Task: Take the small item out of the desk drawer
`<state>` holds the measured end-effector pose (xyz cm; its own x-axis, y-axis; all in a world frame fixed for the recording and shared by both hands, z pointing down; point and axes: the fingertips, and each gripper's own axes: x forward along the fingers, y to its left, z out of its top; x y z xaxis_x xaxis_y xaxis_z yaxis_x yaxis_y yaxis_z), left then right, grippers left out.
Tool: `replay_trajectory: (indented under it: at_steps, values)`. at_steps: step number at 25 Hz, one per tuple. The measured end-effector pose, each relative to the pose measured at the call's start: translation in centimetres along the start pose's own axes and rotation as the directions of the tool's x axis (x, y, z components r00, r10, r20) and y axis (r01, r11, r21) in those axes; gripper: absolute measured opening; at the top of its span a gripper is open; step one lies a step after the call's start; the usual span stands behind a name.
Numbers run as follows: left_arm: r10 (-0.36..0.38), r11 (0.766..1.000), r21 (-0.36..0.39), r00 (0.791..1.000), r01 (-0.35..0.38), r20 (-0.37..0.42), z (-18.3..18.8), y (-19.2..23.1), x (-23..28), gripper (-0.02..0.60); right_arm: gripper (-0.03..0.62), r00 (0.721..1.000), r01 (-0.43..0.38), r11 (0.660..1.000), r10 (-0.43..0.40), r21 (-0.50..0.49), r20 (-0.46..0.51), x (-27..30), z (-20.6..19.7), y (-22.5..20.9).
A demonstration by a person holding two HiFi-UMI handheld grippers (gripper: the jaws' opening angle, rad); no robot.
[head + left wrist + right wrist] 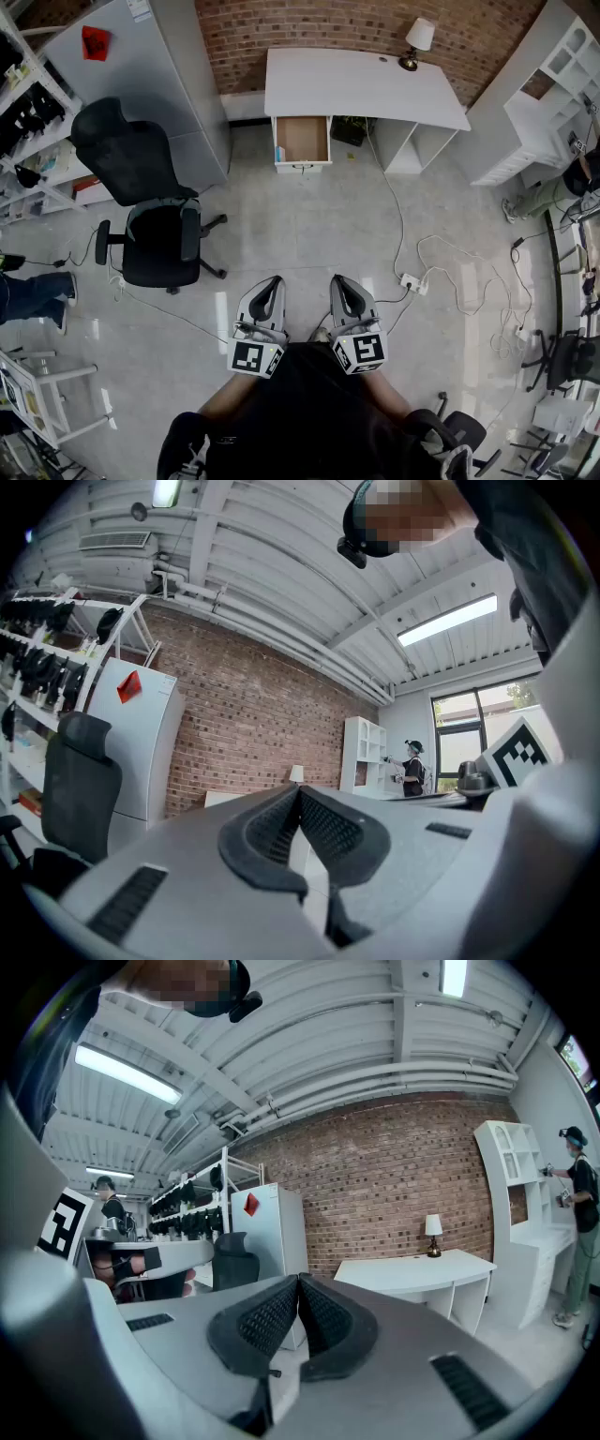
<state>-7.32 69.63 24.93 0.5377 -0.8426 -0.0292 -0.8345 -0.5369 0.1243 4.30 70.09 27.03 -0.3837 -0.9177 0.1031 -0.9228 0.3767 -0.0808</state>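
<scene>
Presently: white surface (361, 84) against the brick wall (328, 23), with a lamp (417, 42) at its right end. Drawer (302, 139) under the surface's left end, standing open; the small item cannot be made out inside. Left tongs (274, 284) and right tongs (339, 284) well apart from the surface, side by side, each with jaws fully together and holding nothing. Black office chair (155, 225) to the surface's left.

The desk drawer (302, 139), white-walled with a light-brown wooden bottom, stands pulled fully out toward the room from under the left end of the white desk (356, 84), far across the floor, its contents too small to make out.
</scene>
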Motion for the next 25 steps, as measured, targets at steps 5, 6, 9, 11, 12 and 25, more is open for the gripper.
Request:
replay_trajectory:
  at_steps: [5,6,9,11,12,25]
  values:
    - [-0.002,1.000,-0.004,1.000,0.002,0.000,0.0,0.3,0.1,0.009,0.026,1.000,-0.007,1.000,0.007,-0.003,-0.001,0.2,0.0,0.4]
    - [-0.004,1.000,-0.005,1.000,0.004,0.000,0.0,0.4,0.1,0.009,0.026,1.000,-0.006,1.000,0.006,-0.004,-0.001,0.3,0.0,0.4]
    - [-0.011,1.000,-0.007,1.000,0.011,-0.002,0.1,0.9,0.2,0.009,0.026,1.000,0.002,1.000,-0.002,-0.007,-0.003,0.7,0.1,0.6]
    - [-0.016,1.000,-0.009,1.000,0.016,-0.002,0.0,1.3,0.3,0.009,0.026,1.000,0.013,1.000,-0.013,0.004,-0.002,1.1,0.1,0.6]
    - [-0.017,1.000,-0.010,1.000,0.017,-0.004,0.0,1.5,0.3,0.009,0.026,1.000,0.019,1.000,-0.019,0.014,-0.001,1.3,0.1,0.6]
    - [-0.056,0.998,-0.022,0.998,0.055,-0.019,-0.5,9.8,0.1,0.009,0.026,0.998,0.060,0.998,-0.060,0.006,0.010,7.4,-0.3,4.9]
